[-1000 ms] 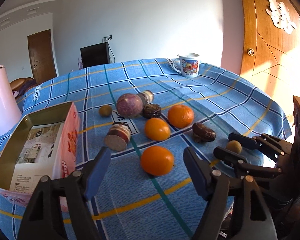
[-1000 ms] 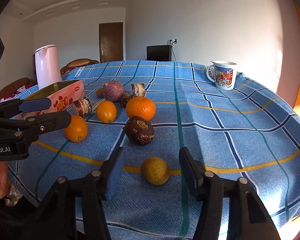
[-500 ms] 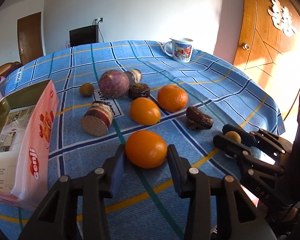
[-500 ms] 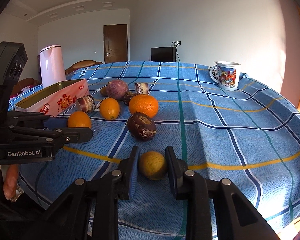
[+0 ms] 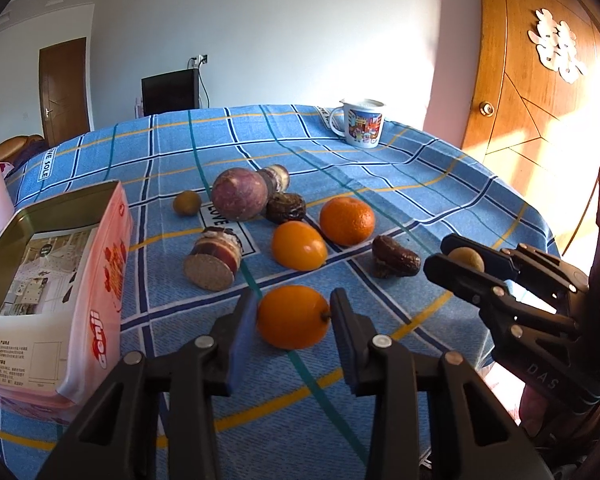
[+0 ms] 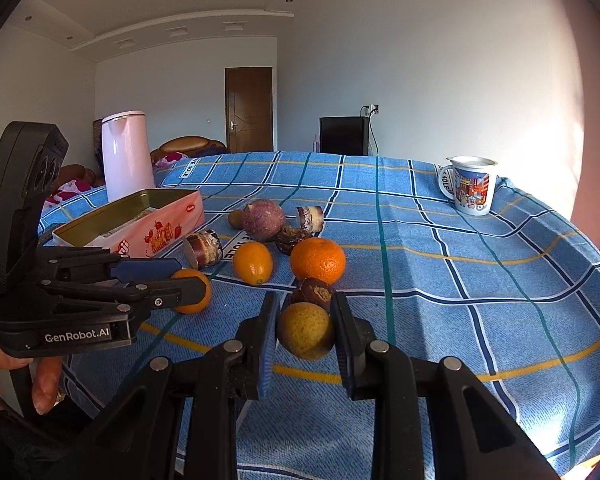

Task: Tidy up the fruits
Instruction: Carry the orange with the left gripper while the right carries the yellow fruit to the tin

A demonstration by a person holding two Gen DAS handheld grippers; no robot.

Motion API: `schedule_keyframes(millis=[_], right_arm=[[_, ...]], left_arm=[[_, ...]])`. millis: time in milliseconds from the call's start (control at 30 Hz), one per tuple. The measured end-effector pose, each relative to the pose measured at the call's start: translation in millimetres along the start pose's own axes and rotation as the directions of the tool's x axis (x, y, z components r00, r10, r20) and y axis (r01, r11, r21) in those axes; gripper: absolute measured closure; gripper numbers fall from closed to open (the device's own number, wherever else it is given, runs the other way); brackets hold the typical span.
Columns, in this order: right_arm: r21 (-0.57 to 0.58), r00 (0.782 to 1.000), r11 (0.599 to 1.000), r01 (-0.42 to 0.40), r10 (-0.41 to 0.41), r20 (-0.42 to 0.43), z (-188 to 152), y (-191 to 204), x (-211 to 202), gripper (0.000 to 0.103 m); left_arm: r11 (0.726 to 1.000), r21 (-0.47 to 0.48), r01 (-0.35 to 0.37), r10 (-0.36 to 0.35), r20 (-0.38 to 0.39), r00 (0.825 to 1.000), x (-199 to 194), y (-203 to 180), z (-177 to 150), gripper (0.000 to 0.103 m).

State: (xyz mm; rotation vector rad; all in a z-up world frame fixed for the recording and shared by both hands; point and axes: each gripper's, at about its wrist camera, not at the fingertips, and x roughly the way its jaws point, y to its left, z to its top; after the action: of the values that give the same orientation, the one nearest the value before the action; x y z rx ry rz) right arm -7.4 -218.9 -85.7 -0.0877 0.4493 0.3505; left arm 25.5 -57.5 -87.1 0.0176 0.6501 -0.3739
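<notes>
Woven checked tablecloth [image 5: 380,184] — matt, glossy metal tin [image 5: 40,216], varnished wooden door [image 5: 540,92]

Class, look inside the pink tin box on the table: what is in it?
The pink tin box holds a printed paper sheet lying on its bottom. No fruit shows inside. The near wall hides part of the floor.

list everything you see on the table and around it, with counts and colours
oranges: 3, orange, mid table; nearest one between left gripper fingers
small fruits: 2, yellow-brown; one between right gripper fingers
round fruit: 1, purple, mid table
dark fruits: 2, brown, near the oranges
cut pieces: 2, purple-brown, mid table
tin: 1, pink, left side, open
mug: 1, white, patterned, far edge
kettle: 1, pink, far left
tablecloth: 1, blue plaid
left gripper: black
right gripper: black
</notes>
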Motion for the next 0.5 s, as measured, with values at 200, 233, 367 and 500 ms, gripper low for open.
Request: schedule_keyframes(millis=[200, 233, 367, 500], right_arm=[[0.002, 1.000, 1.000, -0.012, 0.012, -0.005, -1, 3, 2, 0.075], [0.003, 1.000, 1.000, -0.013, 0.013, -0.002, 0, 3, 1, 0.075], [0.001, 1.000, 1.000, -0.020, 0.020, 0.010, 5, 2, -1, 0.075], [-0.010, 0.999, 0.999, -0.040, 0.040, 0.031, 17, 6, -2, 0.075]], left_arm=[[1.000, 0.002, 0.016, -0.016, 0.011, 1.000, -4, 0, -1, 0.064], [1.000, -0.001, 0.015, -0.015, 0.015, 1.000, -5, 1, 0, 0.064], [0.999, -0.030, 0.015, -0.013, 0.043, 0.999, -16, 10, 4, 0.065], [0.998, -0.060, -0.021, 0.026, 0.098, 0.995, -35, 25, 11, 0.065]])
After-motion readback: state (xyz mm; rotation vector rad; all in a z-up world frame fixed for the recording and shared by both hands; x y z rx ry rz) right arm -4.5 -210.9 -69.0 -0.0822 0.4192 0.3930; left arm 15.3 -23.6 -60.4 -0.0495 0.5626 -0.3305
